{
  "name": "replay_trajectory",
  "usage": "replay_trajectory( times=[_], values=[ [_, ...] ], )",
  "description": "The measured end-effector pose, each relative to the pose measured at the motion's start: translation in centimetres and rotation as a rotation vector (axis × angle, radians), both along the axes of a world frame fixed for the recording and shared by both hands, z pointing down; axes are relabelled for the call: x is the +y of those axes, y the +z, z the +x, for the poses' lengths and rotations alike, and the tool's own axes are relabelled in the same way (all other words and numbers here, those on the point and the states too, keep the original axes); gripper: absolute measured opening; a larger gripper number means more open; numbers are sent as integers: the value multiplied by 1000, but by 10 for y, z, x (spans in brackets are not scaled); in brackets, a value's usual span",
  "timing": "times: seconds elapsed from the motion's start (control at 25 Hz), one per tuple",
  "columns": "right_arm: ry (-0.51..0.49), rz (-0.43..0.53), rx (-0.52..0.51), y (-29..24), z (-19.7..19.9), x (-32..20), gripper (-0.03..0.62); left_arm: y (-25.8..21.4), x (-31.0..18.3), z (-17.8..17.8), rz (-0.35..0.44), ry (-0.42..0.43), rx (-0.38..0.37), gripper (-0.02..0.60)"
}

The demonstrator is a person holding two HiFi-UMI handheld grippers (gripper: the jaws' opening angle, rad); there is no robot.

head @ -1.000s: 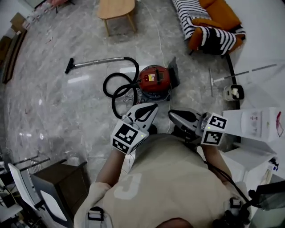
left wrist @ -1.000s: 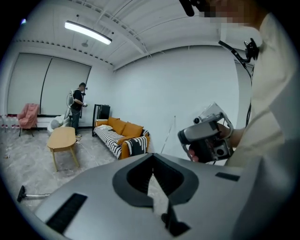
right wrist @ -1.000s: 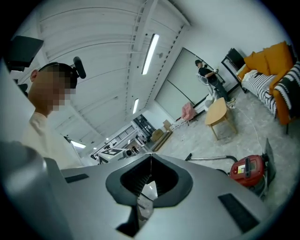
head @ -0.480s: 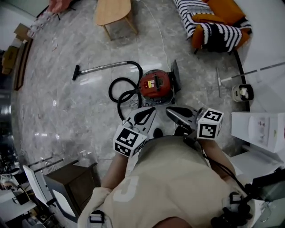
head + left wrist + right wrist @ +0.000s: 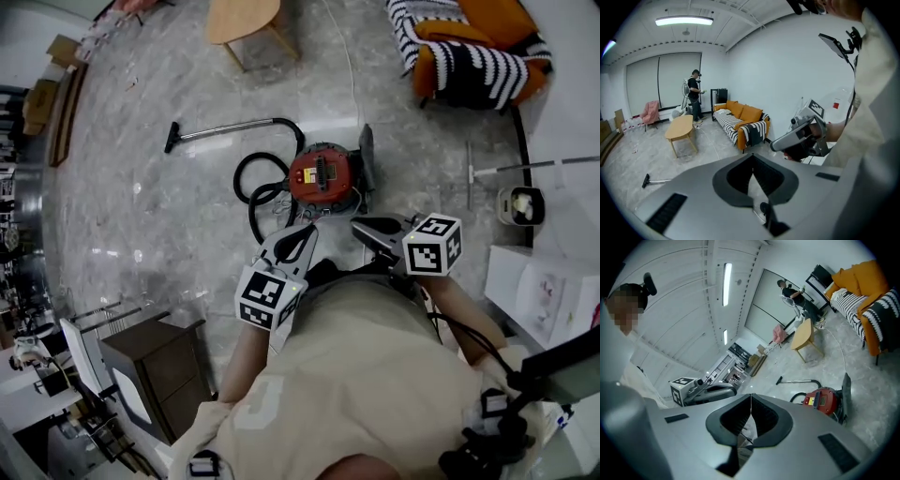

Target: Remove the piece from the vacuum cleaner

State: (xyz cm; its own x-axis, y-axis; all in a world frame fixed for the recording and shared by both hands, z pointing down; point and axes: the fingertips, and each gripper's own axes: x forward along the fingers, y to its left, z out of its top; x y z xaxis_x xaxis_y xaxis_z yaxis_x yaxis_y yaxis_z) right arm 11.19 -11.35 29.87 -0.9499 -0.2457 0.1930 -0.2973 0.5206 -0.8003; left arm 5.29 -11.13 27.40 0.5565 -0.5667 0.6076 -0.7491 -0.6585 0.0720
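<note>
The metal tube (image 5: pixel 234 127) is lying on the floor at the left, its black hose (image 5: pixel 236 176) curling back to the red vacuum cleaner (image 5: pixel 323 175). The left gripper (image 5: pixel 305 232) is hovering just short of the vacuum cleaner, its jaws pressing together on nothing. The right gripper (image 5: pixel 362 228) is hovering beside it, jaws likewise closed and empty, apart from the vacuum cleaner.

No word or number could be read. The red vacuum cleaner (image 5: pixel 323 178) carried a yellow label (image 5: pixel 320 172), too small to make out. The cube (image 5: pixel 269 296) on the left gripper (image 5: pixel 304 231) and the one on the right gripper (image 5: pixel 364 226) bore only black-and-white square patterns. The shirt (image 5: pixel 375 366) showed a pale J-like mark (image 5: pixel 251 405).
</note>
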Motion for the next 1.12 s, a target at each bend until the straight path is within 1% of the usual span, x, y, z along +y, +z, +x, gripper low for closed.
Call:
replay_trajectory(
  times=[0.16,0.24,0.4,0.56,0.64,0.76,0.84,1.0,1.12],
  values=[
    [-22,-25,21,9,5,-12,3,9,-6,-1,-24,-46,-35,-5],
    [-29,-28,24,9,3,-18,3,11,-12,-2,-29,-54,-45,-5],
    [-21,-23,45,11,-8,-27,3,19,-24,-12,-29,-37,-61,-5],
    [20,-43,119,25,-13,-35,3,38,-38,-21,-35,13,-72,-5],
    [58,-91,148,37,-10,-44,3,47,-50,-25,-42,34,-64,-5],
    [120,-219,163,60,-7,-57,3,60,-67,-37,-56,50,-39,-5],
    [141,-284,192,77,-10,-63,3,71,-78,-49,-72,60,-24,-5],
    [153,-353,271,113,-21,-83,3,95,-95,-77,-109,69,-10,-5],
    [154,-371,342,144,-28,-102,3,116,-100,-94,-147,74,3,-5]
  ],
)
